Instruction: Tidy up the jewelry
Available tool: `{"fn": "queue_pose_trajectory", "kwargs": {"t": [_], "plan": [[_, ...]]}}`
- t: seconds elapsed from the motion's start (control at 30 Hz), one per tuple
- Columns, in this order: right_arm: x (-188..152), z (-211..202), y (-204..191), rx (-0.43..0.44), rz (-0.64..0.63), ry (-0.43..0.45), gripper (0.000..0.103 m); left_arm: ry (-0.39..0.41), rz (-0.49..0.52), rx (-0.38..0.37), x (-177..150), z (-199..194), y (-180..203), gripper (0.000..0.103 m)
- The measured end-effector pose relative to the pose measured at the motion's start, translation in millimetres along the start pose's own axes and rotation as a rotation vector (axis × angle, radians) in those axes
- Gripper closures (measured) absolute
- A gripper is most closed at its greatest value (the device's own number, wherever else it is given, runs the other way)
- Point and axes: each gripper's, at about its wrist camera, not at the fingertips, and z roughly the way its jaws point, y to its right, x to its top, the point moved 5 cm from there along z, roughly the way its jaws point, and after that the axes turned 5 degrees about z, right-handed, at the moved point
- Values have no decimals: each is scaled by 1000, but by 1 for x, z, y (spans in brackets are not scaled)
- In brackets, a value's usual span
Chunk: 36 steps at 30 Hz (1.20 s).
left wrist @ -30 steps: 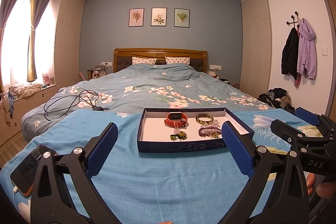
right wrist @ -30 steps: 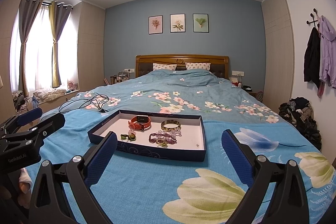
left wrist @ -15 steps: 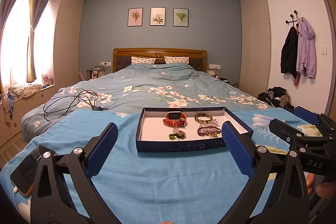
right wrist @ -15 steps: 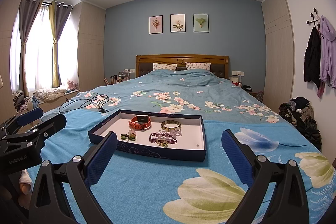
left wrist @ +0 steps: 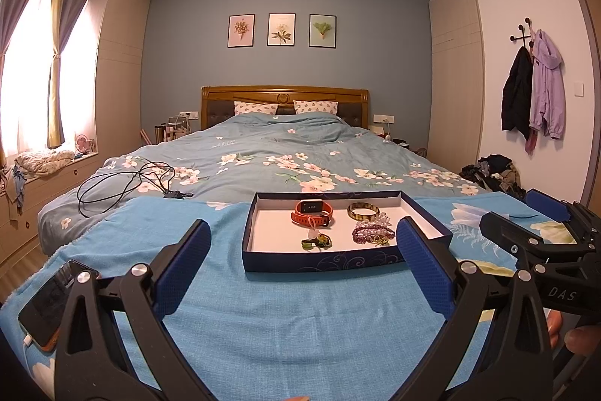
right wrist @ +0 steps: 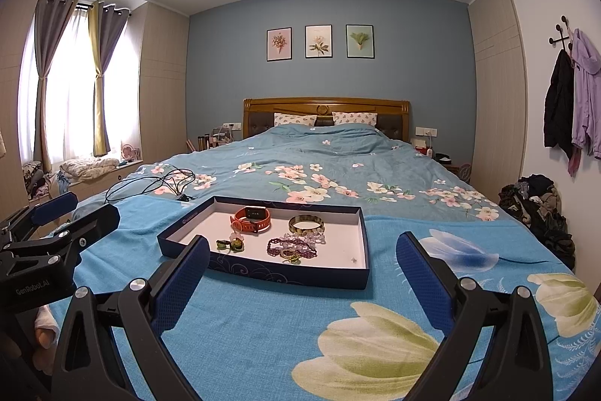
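Shallow navy box tray, white floor inside, scroll pattern on its near wall; lies flat on a bright blue floral blanket spread over the foot of the bed.

Contents, all in the right-hand half of the tray as the left wrist view shows it:
- Orange smartwatch, dark screen facing up, toward the far wall.
- Mottled gold-brown bangle, just right of the watch, apart from it.
- Purple bead bracelet, near the front wall, touching a small heap of clear beads behind it; a small gold piece lies against its front edge, too small to identify.
- Small green trinket with a pale charm, in front of the watch.

Left gripper: blue-padded fingers spread wide, holding nothing, short of the tray's near wall, above the blanket.

Right gripper: fingers likewise spread wide, empty, short of the tray, which sits ahead and slightly left in its view. A fingertip of the person's hand shows at its handle.

Surroundings: smartphone with a white cable, at the blanket's left edge. Black cable looped on the grey-blue floral duvet. Wooden headboard, two pillows, three framed botanical prints. Curtained window left; jackets on wall hooks right, a clothes pile below.
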Motion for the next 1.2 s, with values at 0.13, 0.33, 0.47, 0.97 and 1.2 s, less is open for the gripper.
{"fn": "queue_pose_trajectory", "kwargs": {"t": [0.13, 0.33, 0.47, 0.97, 1.2], "plan": [[0, 0, 0, 1, 0, -1, 7, 0, 0, -1, 1, 0, 0, 6], [0, 0, 0, 0, 0, -1, 7, -1, 1, -1, 0, 0, 0, 6], [0, 0, 0, 0, -2, -1, 7, 0, -1, -1, 0, 0, 1, 6], [0, 1, -1, 1, -4, -3, 7, -4, -8, 6, 1, 1, 1, 6], [0, 5, 1, 5, -17, -20, 7, -23, -15, -22, 0, 3, 0, 6]]}}
